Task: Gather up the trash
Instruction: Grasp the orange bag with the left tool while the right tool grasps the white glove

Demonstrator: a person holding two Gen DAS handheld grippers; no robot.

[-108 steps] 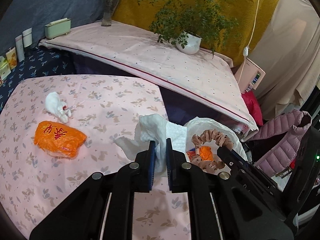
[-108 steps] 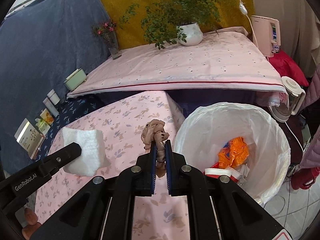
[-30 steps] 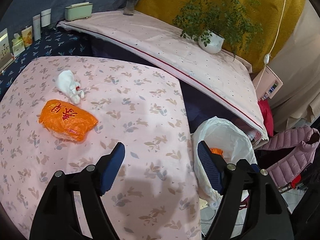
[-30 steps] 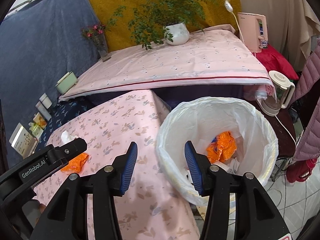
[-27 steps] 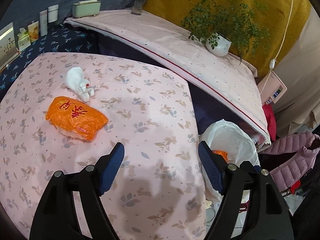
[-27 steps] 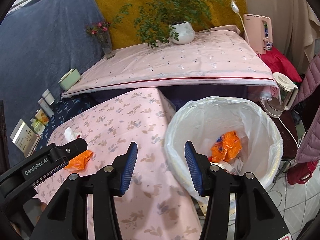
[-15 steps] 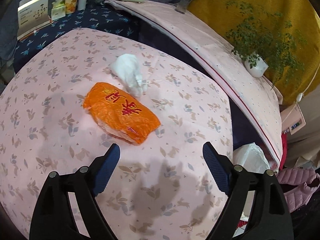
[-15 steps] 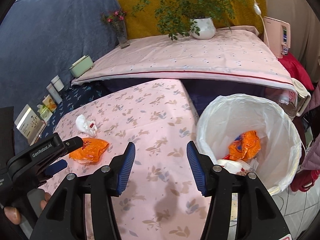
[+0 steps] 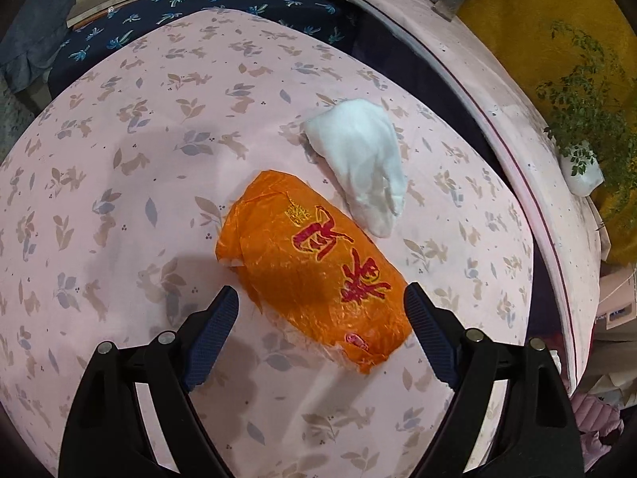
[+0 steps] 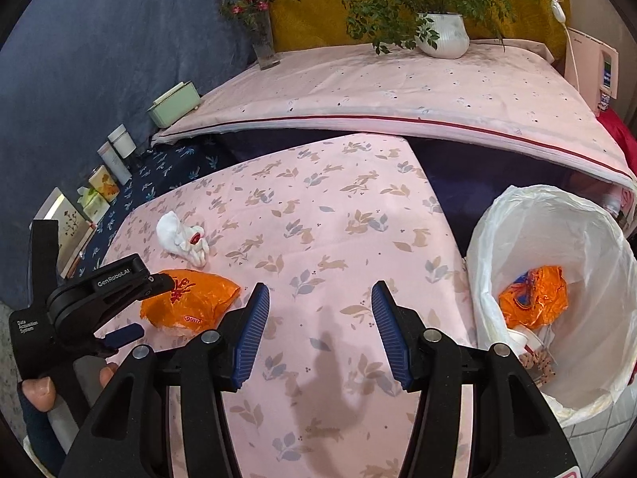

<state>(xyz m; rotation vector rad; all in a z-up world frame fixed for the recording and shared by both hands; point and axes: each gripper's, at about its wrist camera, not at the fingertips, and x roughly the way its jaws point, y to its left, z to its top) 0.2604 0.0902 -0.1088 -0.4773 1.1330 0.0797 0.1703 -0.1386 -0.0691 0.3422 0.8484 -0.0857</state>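
Observation:
An orange plastic bag with red characters [image 9: 318, 263] lies on the pink floral table [image 9: 119, 183]. My left gripper [image 9: 320, 298] is open, its jaws on either side of the bag's near end, just above it. A crumpled white tissue [image 9: 362, 159] lies just beyond the bag. In the right wrist view the bag [image 10: 191, 302] and the tissue [image 10: 181, 237] lie at the left, with the left gripper [image 10: 143, 306] over the bag. My right gripper [image 10: 318, 314] is open and empty above the table. The white-lined trash bin [image 10: 489, 239] at the right holds orange trash [image 10: 533, 298].
A raised pink-covered surface [image 10: 398, 87] behind carries a potted plant [image 10: 442, 32], a flower vase [image 10: 264, 47] and a green box [image 10: 173, 105]. Books and small containers [image 10: 107, 175] stand on the dark blue cloth at far left. A pink appliance [image 10: 597, 67] stands at right.
My left gripper has moved left and down, from near the bin to straddle the orange bag, still open. My right gripper stays open and has drifted from the bin to above the table.

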